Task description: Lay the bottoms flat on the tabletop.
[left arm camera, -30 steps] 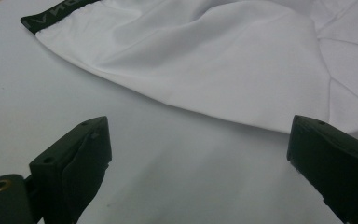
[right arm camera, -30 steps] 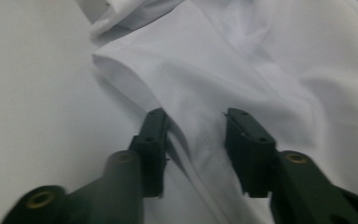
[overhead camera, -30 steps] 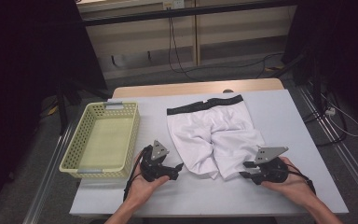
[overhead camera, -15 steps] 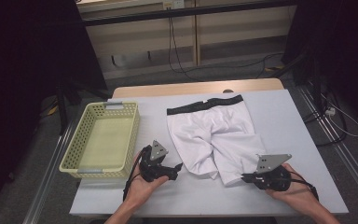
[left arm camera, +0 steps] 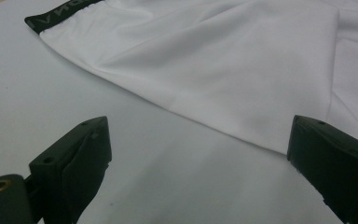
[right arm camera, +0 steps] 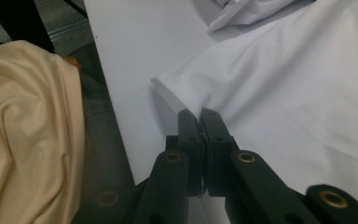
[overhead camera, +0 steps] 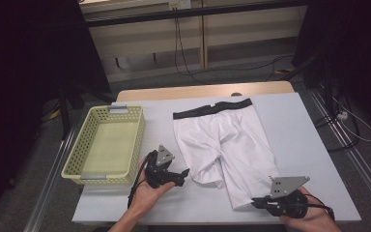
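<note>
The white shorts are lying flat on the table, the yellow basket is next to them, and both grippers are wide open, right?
Not quite. The left gripper is wide open, but the right gripper is shut on the hem of the white shorts, as the right gripper view shows. The yellow basket is beside them on the table.

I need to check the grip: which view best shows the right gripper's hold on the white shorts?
The right gripper view: the right gripper is pinched shut on the white shorts' hem. The high view shows it small at the leg's end; the left gripper view shows cloth alone.
</note>
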`<state>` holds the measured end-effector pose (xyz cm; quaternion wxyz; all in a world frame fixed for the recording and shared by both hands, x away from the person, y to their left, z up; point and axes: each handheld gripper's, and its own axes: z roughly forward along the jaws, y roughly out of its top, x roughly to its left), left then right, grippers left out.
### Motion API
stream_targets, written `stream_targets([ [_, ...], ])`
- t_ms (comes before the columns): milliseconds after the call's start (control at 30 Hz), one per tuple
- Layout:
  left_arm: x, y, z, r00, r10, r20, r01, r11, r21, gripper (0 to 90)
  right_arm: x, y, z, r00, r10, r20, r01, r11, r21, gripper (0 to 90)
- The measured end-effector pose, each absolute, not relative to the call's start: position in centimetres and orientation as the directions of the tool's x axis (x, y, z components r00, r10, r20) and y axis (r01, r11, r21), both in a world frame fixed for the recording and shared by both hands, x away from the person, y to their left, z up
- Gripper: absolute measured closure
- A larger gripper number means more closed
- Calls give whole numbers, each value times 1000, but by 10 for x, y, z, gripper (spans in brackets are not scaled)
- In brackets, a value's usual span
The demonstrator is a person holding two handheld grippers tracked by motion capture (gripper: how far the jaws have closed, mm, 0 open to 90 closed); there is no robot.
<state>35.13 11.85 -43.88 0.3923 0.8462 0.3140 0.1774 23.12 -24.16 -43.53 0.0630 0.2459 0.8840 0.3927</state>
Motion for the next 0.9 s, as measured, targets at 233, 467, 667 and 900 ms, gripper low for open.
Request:
stream_targets([
  [233,352,120,-438,740,670,50,395,-494,774,66,230,-236,-436,-881,460,110,388,570,724,731],
  [467,351,116,-439,746,663,51,392,-501,772,66,245,-228,-430,-841,531,105,412,502,761,548],
  [667,348,108,-443,765,641,56,384,-524,760,67,266,-215,-425,-834,540,112,413,477,776,549],
  [900,348,112,-441,761,648,45,393,-515,761,63,273,-197,-407,-860,499,103,369,470,802,539],
])
